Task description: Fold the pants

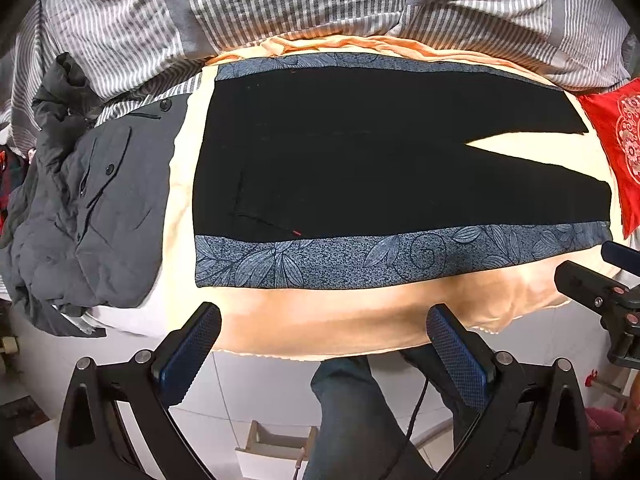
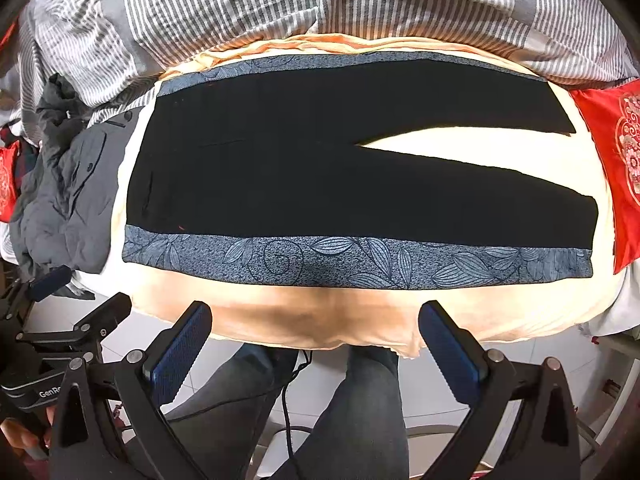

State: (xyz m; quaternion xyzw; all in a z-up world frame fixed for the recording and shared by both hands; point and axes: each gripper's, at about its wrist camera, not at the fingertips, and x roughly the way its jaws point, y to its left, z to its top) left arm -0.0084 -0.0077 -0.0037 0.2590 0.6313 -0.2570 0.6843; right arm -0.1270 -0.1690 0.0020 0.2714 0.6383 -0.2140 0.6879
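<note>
On the peach sheet (image 1: 360,320), black pants (image 1: 360,152) lie flat, seemingly unfolded; both tongs (image 1: 324,344) (image 2: 316,340) gape empty.

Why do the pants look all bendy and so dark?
Left wrist view: the fisheye lens bows the straight pants and the patterned side band; black corners frame the picture. Right wrist view: same bulge; the black cloth shows almost no detail.

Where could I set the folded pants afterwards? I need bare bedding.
Free: the peach sheet strip between the pants and the bed's near edge, and the wedge between the two legs. Crowded: the grey jacket at the waist end, the striped duvet behind, the red cushion by the cuffs.
</note>
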